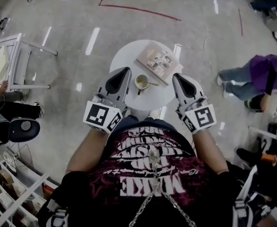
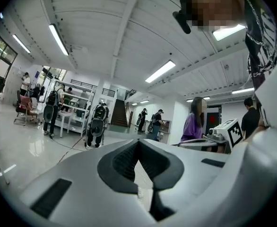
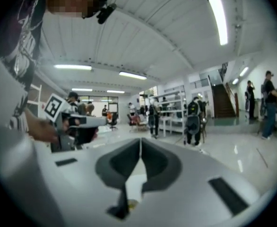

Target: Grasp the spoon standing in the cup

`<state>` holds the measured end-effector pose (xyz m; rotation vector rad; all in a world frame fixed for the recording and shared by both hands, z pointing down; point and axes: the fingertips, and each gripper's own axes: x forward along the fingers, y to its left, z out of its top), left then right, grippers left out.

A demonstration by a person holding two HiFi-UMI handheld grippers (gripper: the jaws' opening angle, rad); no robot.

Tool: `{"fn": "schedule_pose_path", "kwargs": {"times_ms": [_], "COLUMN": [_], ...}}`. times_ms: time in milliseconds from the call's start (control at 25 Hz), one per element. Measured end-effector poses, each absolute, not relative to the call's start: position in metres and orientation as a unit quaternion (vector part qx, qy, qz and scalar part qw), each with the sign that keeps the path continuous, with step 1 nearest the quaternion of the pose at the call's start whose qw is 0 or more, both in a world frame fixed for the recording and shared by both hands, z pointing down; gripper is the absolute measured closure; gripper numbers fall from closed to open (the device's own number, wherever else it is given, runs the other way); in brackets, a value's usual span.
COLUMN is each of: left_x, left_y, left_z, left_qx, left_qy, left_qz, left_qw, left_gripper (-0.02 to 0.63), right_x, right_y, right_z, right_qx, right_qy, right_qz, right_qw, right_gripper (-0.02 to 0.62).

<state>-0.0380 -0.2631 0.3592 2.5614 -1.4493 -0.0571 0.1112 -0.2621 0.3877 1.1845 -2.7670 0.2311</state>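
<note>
The spoon (image 1: pixel 152 83) leans in the cup (image 1: pixel 141 82) at frame centre, on the table (image 1: pixel 128 56). I hold the left gripper (image 1: pixel 125 71) and right gripper (image 1: pixel 177 76) clenched and empty, flanking the cup, so either could reach it, I judge.

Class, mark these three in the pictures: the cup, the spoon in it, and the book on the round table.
cup (image 1: pixel 140 82): head view, on its bare pale inside.
spoon (image 1: pixel 154 83): head view, on the handle past the rim.
book (image 1: pixel 160 63): head view, middle of the cover.
</note>
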Motion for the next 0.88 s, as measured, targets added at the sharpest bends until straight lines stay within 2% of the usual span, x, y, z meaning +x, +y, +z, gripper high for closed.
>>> {"fn": "schedule_pose_path", "kwargs": {"times_ms": [880], "left_x": [-0.038], "left_y": [-0.256], "left_z": [0.348], "left_qx": [0.873], "left_qy": [-0.478], "left_qz": [-0.019], "left_qw": [0.09], "left_gripper": [0.581], "right_x": [0.111], "right_y": [-0.254], "right_z": [0.366], "right_qx": [0.405], "right_qy": [-0.911], "right_qz": [0.058], "right_qw": [0.058], "right_gripper": [0.563]}}
